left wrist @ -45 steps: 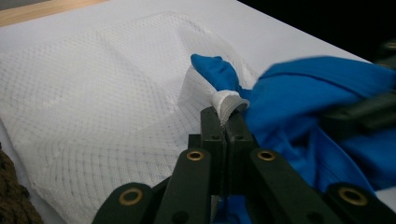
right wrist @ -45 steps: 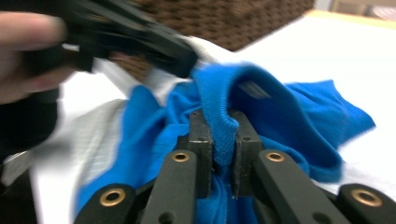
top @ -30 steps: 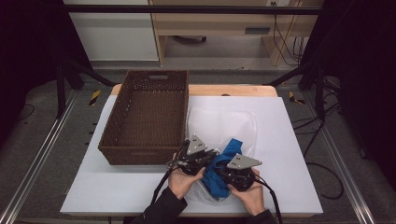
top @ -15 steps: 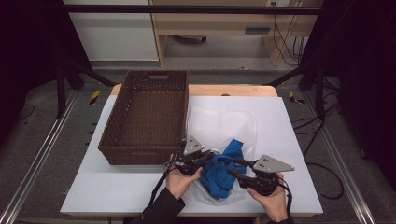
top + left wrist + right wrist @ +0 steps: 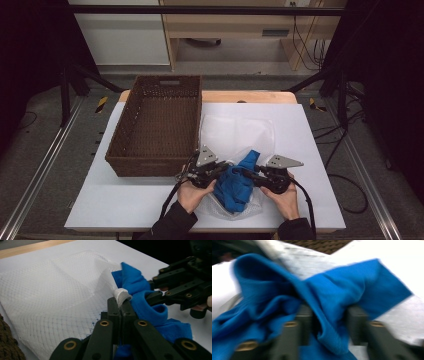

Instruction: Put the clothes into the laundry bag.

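Pinching the white mesh bag (image 5: 62, 295), the left tongs (image 5: 120, 303) sit shut; right tongs (image 5: 329, 315) closing around blue cloth (image 5: 342, 295).

No readable text, label, brand, number or sign on anything here.

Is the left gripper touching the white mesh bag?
Touching. In the left gripper view, the left gripper has its jaws shut on a fold of the white mesh bag's edge.

A white-topped table (image 5: 125, 210) stands on a grey floor (image 5: 45, 145); dark frame legs (image 5: 75, 75) flank it; behind, a pale wooden desk (image 5: 225, 20) and white cabinet (image 5: 120, 40); cables (image 5: 300, 35) hang at right.
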Motion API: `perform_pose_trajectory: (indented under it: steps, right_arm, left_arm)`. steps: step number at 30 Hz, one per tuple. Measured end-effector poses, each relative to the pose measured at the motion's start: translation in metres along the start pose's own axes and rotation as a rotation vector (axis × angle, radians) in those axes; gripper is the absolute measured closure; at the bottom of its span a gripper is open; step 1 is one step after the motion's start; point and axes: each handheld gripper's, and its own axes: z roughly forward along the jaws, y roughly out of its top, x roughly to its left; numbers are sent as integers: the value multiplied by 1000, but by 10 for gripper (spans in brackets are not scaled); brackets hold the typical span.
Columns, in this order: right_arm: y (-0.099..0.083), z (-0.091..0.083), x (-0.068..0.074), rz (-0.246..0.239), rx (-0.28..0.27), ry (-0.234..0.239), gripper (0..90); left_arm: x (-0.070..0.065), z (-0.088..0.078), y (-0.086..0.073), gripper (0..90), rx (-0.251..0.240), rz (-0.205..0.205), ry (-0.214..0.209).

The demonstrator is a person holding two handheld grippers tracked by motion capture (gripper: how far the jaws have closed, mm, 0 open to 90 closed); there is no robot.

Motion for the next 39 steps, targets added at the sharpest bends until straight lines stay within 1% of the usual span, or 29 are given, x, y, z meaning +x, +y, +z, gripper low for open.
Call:
perform_pose_trajectory:
  steps: [1,2,3,5,7,8,10,11,13,14,16,18,20,21,22,23,24,25,26,27,29,30,32,33,35,36,37,38,39]
  right_arm:
    - [1,-3,3,-17,-9,6,808]
    - [2,-8,6,-33,-16,11,829]
    - [3,-12,11,-55,-26,16,837]
    - [4,-19,22,-84,-36,35,838]
    - [5,-23,34,-109,-28,70,837]
    - [6,-24,40,-121,-23,76,836]
    - [9,-23,49,-145,-14,103,833]
    - [10,-21,52,-150,-6,115,833]
    - [10,-12,58,-165,24,135,832]
    - [8,-7,60,-170,42,133,833]
    - [5,5,63,-181,89,110,834]
    - [3,14,64,-193,108,80,835]
    - [4,19,63,-190,105,22,835]
    - [6,22,61,-191,104,-31,834]
    - [7,23,59,-192,91,-89,834]
    - [9,24,56,-196,81,-134,834]
    - [10,25,52,-183,70,-172,834]
    - [11,26,48,-151,56,-195,833]
    - [11,28,46,-153,60,-204,832]
    - [10,31,46,-165,78,-207,826]
    - [6,36,46,-175,118,-202,800]
    - [5,35,46,-167,119,-195,775]
    - [6,31,43,-116,105,-165,690]
    - [7,27,42,-104,97,-146,643]
    - [9,14,44,-89,64,-92,598]
    - [10,3,46,-74,36,-57,580]
    - [10,-4,46,-66,19,-42,573]
    - [10,-15,47,-52,-11,-26,559]
    - [10,-26,45,-50,-40,-25,544]
  left_arm:
    - [0,0,0,890,1,-4,4]
    - [1,1,0,890,-1,-7,6]
    - [1,1,1,890,0,-8,7]
    - [1,1,2,890,-1,-12,11]
    - [2,2,4,890,-2,-13,15]
    - [2,2,5,890,-2,-14,15]
    - [1,2,7,890,-5,-17,12]
    - [1,1,8,890,-1,-10,15]
    - [1,-1,10,890,-10,-15,15]
    - [0,-2,11,890,-13,-13,16]
    - [-1,-4,13,890,-16,-3,15]
    - [-4,-7,14,890,-28,4,10]
    - [-7,-9,15,890,-32,9,2]
    - [-8,-10,15,890,-34,11,-3]
    - [-9,-10,14,889,-36,11,-7]
    - [-10,-11,13,889,-37,12,-9]
    - [-10,-11,11,889,-31,16,-8]
    - [-10,-11,9,890,-27,15,-9]
    - [-9,-9,7,889,-20,14,-7]
    - [-8,-8,5,889,-13,11,-6]
    - [-4,-6,0,889,-8,-7,-8]
    - [-3,-5,-2,889,-7,-12,-6]
    - [-1,-5,-3,889,-6,-17,-3]
    - [0,-5,-3,889,-8,-21,-2]
    - [1,-6,-3,889,-9,-23,2]
    - [1,-6,-3,889,-8,-23,2]
    - [2,-6,-3,889,-9,-22,3]
    - [2,-6,-3,889,-9,-23,3]
    - [2,-5,-3,889,-9,-23,3]
